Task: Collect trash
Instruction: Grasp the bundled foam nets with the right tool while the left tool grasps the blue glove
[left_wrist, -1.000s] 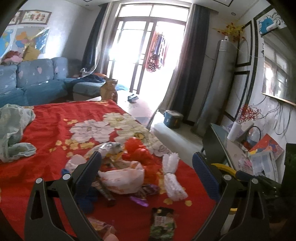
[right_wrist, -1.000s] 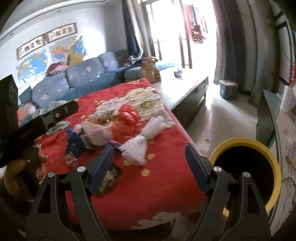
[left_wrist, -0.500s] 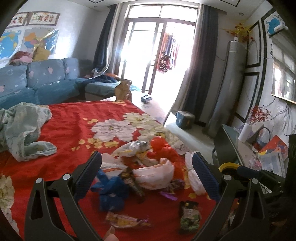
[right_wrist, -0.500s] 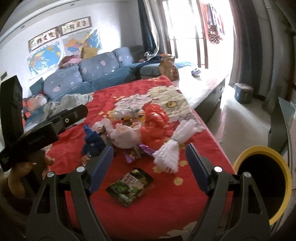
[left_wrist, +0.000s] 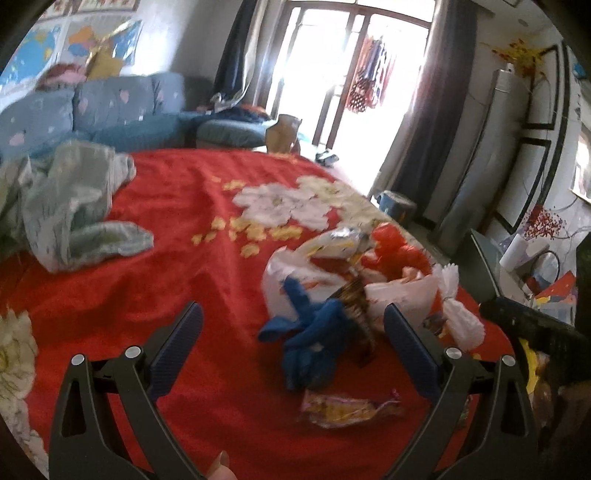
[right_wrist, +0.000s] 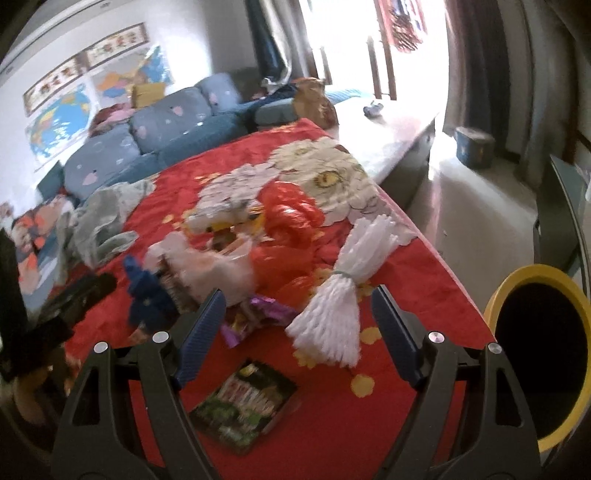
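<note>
A heap of trash lies on the red flowered cloth (left_wrist: 207, 266): a blue crumpled piece (left_wrist: 314, 332), a white plastic bag (left_wrist: 399, 295), a red plastic bag (right_wrist: 291, 214), a white tassel bundle (right_wrist: 343, 295), a pink-yellow wrapper (left_wrist: 347, 408) and a green snack packet (right_wrist: 247, 402). My left gripper (left_wrist: 291, 343) is open, just short of the blue piece. My right gripper (right_wrist: 295, 328) is open above the cloth, with the purple wrapper (right_wrist: 258, 314) and the tassel between its fingers. A yellow-rimmed black bin (right_wrist: 539, 350) stands off the table's right edge.
A pale green garment (left_wrist: 70, 210) lies on the cloth at the left. A blue sofa (right_wrist: 166, 125) stands behind. A brown paper bag (left_wrist: 282, 134) sits on the bare far end of the table. A side table with clutter (left_wrist: 532, 273) stands at the right.
Both grippers have moved lower and closer to the trash heap. The left view has swung left, so the heap now sits right of centre. Both stay open and empty.
</note>
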